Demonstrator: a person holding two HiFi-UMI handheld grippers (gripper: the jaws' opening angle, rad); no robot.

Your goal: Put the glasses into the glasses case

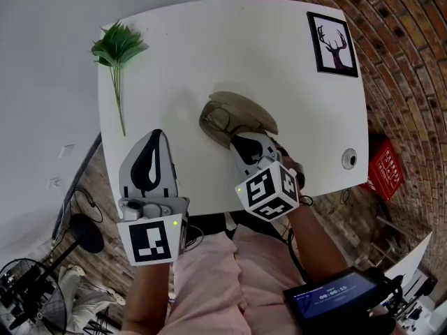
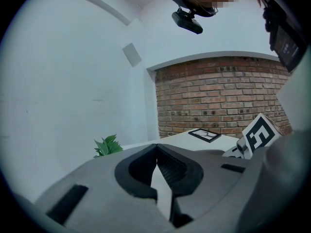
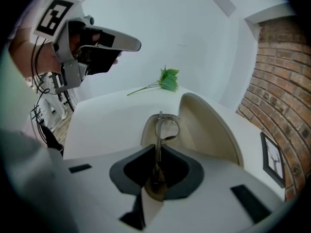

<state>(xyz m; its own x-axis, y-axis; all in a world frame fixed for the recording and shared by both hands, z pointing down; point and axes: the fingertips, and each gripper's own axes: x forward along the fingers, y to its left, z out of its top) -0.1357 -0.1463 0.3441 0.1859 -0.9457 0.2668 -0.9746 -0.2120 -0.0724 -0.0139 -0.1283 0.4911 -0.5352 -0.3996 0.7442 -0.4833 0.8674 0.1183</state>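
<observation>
An open beige glasses case (image 1: 244, 109) lies in the middle of the white table (image 1: 209, 47), its lid (image 3: 211, 125) standing up at the right in the right gripper view. The glasses (image 3: 164, 128) hang lens-first into the case's tray, one thin end pinched between the jaws. My right gripper (image 1: 235, 142) points steeply down over the case's near end and is shut on the glasses (image 1: 222, 121). My left gripper (image 1: 156, 134) hovers over the table's near left edge, apart from the case, its jaws meeting at the tips (image 2: 156, 145) with nothing between them.
A green leaf sprig (image 1: 117, 47) lies at the far left of the table. A framed deer picture (image 1: 334, 42) sits at the far right corner, and a round port (image 1: 348, 159) near the right edge. A brick wall (image 1: 405, 68) and a red box (image 1: 386, 167) are to the right.
</observation>
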